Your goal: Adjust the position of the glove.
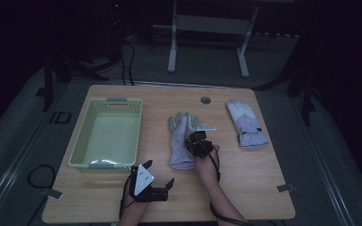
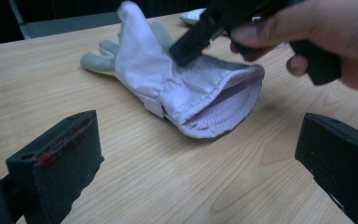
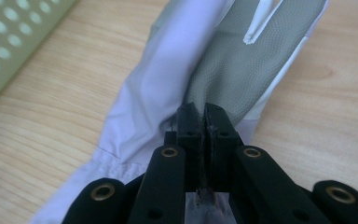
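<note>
Two gloves lie on the light wooden desk [image 1: 245, 188] in the high view: a pale lilac-and-grey fabric work glove [image 1: 181, 141] at the middle, flat with fingers pointing away from the person, and a second lilac padded glove [image 1: 246, 123] well apart toward the right edge; a pale green perforated plastic basket [image 1: 107, 132] sits at left. Right claw [image 1: 194, 141] is down on the middle glove, near its wrist end; left claw [image 1: 162, 187] rests near the front edge, apart from the glove. Left gripper view: left claw jaws stand wide with nothing between them, bare wood ahead; the glove's cuff [image 2: 223, 102] gapes open, elastic-gathered, cloth wrinkled and limp, so likely light, soft, floppy, will sag and fold when lifted; the right hand [image 2: 317, 32] presses its claw onto the cloth. Right gripper view: right claw [image 3: 204, 116] is pinched tight, jaws together at the edge of the glove's dotted grey palm patch [image 3: 247, 70]; a thin fold of cloth seems caught between them, hard to confirm. Best hold, judging by this: a pinch of the cuff or loose back fabric, since the textured palm looks grippy. No brand, label or readable writing visible on anything.
</note>
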A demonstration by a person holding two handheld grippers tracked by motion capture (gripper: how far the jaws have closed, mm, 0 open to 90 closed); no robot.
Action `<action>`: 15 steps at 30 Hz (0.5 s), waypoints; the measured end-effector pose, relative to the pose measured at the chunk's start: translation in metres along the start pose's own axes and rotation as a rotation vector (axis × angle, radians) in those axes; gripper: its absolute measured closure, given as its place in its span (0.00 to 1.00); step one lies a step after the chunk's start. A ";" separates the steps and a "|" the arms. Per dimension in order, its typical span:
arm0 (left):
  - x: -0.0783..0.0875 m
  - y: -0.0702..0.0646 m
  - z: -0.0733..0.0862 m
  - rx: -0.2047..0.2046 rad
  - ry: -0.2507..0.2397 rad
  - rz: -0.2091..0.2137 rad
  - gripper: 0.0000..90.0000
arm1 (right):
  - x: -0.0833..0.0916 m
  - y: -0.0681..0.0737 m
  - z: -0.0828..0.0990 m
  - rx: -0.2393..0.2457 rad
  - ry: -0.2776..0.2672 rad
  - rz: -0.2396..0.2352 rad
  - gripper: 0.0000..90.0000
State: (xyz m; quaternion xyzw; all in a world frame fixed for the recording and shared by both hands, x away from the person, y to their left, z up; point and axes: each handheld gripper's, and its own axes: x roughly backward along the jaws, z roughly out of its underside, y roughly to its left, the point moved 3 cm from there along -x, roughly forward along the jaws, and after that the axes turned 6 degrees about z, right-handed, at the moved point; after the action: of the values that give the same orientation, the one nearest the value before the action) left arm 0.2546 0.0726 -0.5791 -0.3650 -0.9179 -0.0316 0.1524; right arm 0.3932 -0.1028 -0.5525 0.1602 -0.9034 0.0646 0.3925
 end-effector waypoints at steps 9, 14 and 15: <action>0.000 0.000 0.000 -0.003 0.000 0.004 0.00 | -0.002 -0.005 0.011 -0.007 -0.017 0.033 0.94; 0.000 0.000 0.000 -0.003 0.002 0.003 0.00 | -0.001 -0.009 0.016 0.001 -0.013 0.036 0.92; 0.000 0.000 0.000 -0.003 0.001 0.002 0.00 | -0.002 -0.008 0.015 0.007 -0.010 0.034 0.89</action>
State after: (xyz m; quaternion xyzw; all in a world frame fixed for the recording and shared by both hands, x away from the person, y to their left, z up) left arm 0.2546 0.0723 -0.5791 -0.3662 -0.9174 -0.0330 0.1526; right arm 0.3869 -0.1140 -0.5639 0.1466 -0.9076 0.0734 0.3864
